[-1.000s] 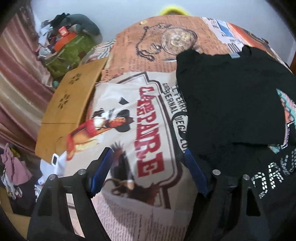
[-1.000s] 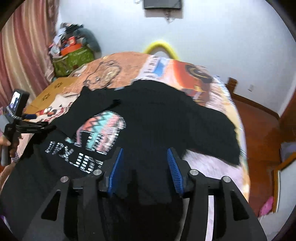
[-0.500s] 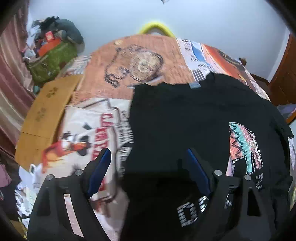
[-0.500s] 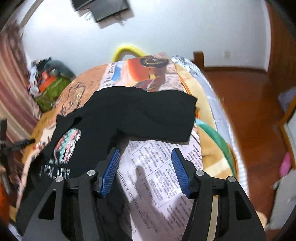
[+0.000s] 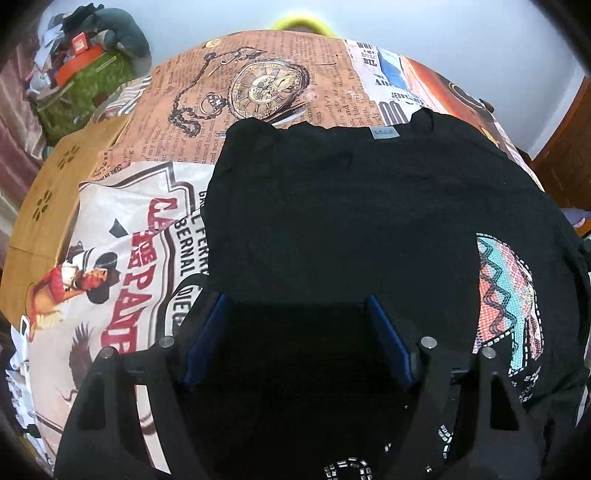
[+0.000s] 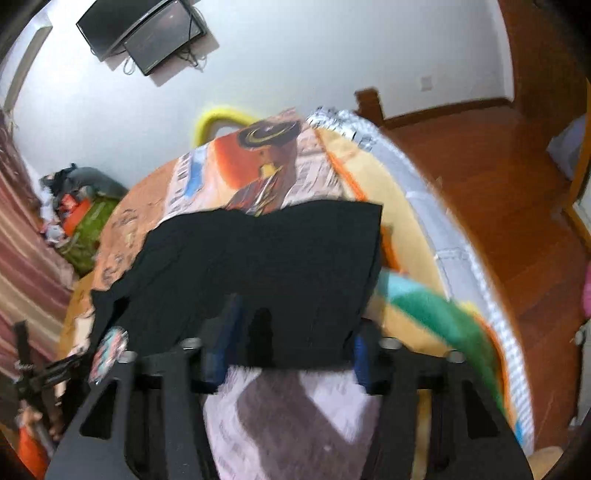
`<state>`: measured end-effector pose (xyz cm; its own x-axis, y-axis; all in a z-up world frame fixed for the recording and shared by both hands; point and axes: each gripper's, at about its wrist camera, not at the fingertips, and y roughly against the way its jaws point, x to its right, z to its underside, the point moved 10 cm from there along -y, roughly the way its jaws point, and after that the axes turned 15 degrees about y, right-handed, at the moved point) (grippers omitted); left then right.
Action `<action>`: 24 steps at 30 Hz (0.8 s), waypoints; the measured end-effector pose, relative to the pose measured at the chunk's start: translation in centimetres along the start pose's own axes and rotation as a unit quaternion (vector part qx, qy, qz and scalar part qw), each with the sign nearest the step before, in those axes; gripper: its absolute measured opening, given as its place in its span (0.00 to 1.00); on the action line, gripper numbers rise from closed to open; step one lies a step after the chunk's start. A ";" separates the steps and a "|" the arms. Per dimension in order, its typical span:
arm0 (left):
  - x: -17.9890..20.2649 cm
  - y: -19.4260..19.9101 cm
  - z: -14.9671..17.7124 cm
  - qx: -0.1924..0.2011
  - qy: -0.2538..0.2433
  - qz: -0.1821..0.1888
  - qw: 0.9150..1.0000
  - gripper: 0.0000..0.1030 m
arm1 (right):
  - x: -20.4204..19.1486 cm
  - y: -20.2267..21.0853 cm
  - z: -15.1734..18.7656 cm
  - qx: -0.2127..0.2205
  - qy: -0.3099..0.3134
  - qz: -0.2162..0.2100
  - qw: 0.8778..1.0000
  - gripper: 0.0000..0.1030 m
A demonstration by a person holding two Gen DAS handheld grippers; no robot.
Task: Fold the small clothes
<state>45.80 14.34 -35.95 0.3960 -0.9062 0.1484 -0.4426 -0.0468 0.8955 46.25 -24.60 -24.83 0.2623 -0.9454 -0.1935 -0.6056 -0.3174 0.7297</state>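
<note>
Left wrist view: the black T-shirt (image 5: pixel 351 221) lies flat on the printed bedspread (image 5: pixel 258 85), its grey neck label (image 5: pixel 384 133) at the far edge and its colourful print (image 5: pixel 506 295) to the right. The left gripper (image 5: pixel 297 306) hangs over the shirt's near part, jaws wide apart, pads off the cloth.

Right wrist view, blurred: only here show the wall-mounted screen (image 6: pixel 144 33) and wooden floor (image 6: pixel 498 184) beside the bedspread. The right gripper (image 6: pixel 291 325) has just been closing; the shirt's edge lies between its blue pads, though whether they pinch it I cannot tell.
</note>
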 end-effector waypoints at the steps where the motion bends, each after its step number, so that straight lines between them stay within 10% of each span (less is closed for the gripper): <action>1: -0.1 0.1 0.0 0.001 0.000 -0.001 1.000 0.74 | 0.1 0.0 -0.4 0.004 0.004 0.008 1.000 0.21; 3: -0.3 0.5 0.0 0.002 0.000 -0.005 1.000 0.70 | 0.1 0.0 -1.2 0.009 0.004 0.002 1.000 0.06; 15: -3.1 6.3 -0.9 0.053 0.002 0.000 0.999 0.70 | -11.5 3.3 -8.9 0.074 0.132 -0.067 0.986 0.04; 24: -5.0 8.7 -0.1 0.063 -0.004 -0.006 0.998 0.70 | -22.7 -1.7 -4.2 0.007 0.230 -0.147 0.962 0.04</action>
<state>40.07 18.51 -28.82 0.3953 -0.9087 0.1344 -0.5357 -0.1092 0.8373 44.50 -2.27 -18.89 0.7268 -0.6825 -0.0766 -0.4636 -0.5699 0.6785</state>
